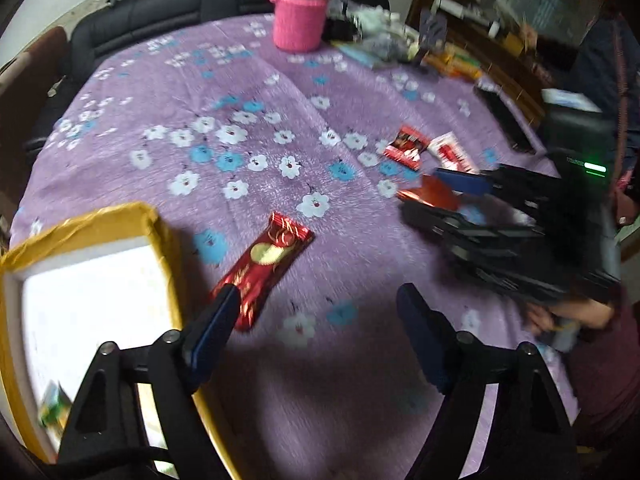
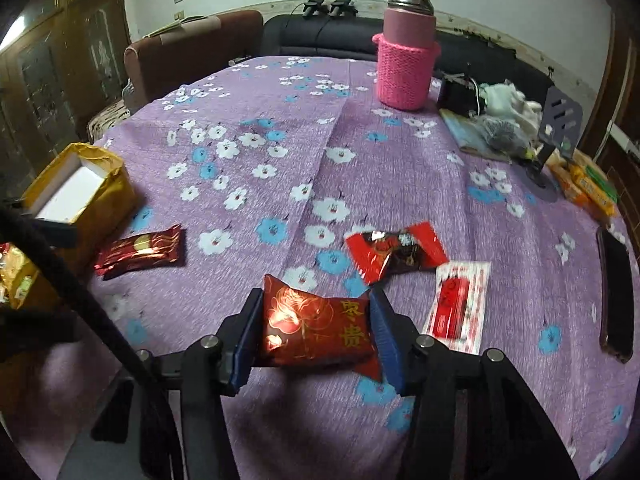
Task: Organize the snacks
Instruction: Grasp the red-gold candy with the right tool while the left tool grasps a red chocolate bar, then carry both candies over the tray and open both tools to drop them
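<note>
Purple floral tablecloth [image 2: 280, 168] over a round table, creased down the middle. Resting on it: yellow box [image 2: 100, 196] at left, dark red snack bar [image 2: 140, 252] just beside, red wrapper [image 2: 394, 256] and white-red packet [image 2: 460, 304] near centre, pink-sleeved flask [image 2: 406, 68] upright at back, phone [image 2: 616, 292] at right edge.
</note>
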Demonstrator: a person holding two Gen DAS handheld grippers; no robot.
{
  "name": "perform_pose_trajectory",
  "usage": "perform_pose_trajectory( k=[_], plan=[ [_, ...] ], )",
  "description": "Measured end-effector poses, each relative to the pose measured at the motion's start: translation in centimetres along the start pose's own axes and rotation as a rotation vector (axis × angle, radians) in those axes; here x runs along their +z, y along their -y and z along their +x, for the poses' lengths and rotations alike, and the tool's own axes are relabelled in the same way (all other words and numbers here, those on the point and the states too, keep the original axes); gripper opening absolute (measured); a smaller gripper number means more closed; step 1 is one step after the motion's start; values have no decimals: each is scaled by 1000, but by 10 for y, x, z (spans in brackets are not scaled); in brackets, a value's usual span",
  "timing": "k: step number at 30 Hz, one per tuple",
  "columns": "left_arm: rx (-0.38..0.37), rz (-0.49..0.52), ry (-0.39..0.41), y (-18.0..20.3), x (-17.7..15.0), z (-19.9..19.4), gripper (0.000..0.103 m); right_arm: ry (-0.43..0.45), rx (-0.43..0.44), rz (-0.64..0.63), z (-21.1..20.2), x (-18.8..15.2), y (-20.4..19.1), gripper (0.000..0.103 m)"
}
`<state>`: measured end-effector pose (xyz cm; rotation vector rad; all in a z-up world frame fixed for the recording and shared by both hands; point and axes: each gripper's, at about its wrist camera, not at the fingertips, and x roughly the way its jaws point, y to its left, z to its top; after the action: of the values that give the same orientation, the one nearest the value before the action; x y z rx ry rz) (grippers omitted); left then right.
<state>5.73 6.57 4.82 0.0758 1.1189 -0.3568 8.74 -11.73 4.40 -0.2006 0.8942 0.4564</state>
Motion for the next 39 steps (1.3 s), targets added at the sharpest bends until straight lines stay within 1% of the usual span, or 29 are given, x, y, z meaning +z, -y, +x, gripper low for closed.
perform_pose_trajectory(
  k=[4,7,8,9,10,11,12,13,16,18,19,20,21,22,23,24,25,26,27,29,32,33,34,37,39],
  plan=[
    [55,25,-68,-3,13,26,77,-6,43,33,-9,-5,-1,51],
    [102,53,-124,-4,17,40,76,-4,96,69,-13,-7,1,51],
    [133,72,-124,-3,17,42,70,-2,108,78,-13,-8,2,51],
    [138,92,-123,-1,17,43,67,0,115,83,-14,-8,2,51],
    [98,91,-116,-1,16,41,52,1,116,85,-14,-9,3,51],
    [86,88,-112,-1,16,39,38,0,118,87,-13,-9,3,51],
    [87,95,-110,-1,15,37,32,0,120,88,-13,-10,4,51],
    [76,96,-109,0,13,35,29,2,122,88,-14,-11,4,51],
    [82,94,-100,2,9,33,29,2,128,91,-16,-12,4,51],
    [77,66,-95,-2,8,31,30,-5,139,88,-16,-12,2,51],
    [73,52,-92,-3,8,32,34,-7,146,87,-16,-12,2,51],
    [72,49,-87,-2,9,33,40,-9,161,82,-16,-12,0,52],
    [79,53,-81,0,8,33,42,-10,170,80,-15,-13,0,56],
    [103,67,-72,6,8,36,42,-11,179,80,-14,-13,-1,56],
    [126,82,-62,10,7,35,42,-13,180,79,-12,-14,-2,57],
    [135,88,-58,13,8,35,41,-16,179,75,-11,-15,-3,60],
    [122,86,-56,14,8,35,31,-21,179,70,-10,-16,-4,64],
    [103,78,-52,14,7,34,29,-21,180,65,-9,-17,-5,64],
    [108,76,-47,14,5,33,29,-17,179,60,-9,-18,-6,66],
    [109,66,-34,14,1,31,29,-17,170,53,-10,-19,-8,66],
    [93,39,-24,12,-4,26,29,-16,155,46,-11,-21,-10,66],
    [87,27,-18,10,-7,23,29,-16,144,44,-12,-21,-11,59],
    [81,18,-14,9,-10,20,29,-20,134,42,-12,-22,-12,56],
    [62,-13,5,3,-22,8,29,-9,111,44,-18,-25,-18,51],
    [44,-40,27,-1,-31,-4,29,8,111,53,-24,-27,-20,51]
  ],
)
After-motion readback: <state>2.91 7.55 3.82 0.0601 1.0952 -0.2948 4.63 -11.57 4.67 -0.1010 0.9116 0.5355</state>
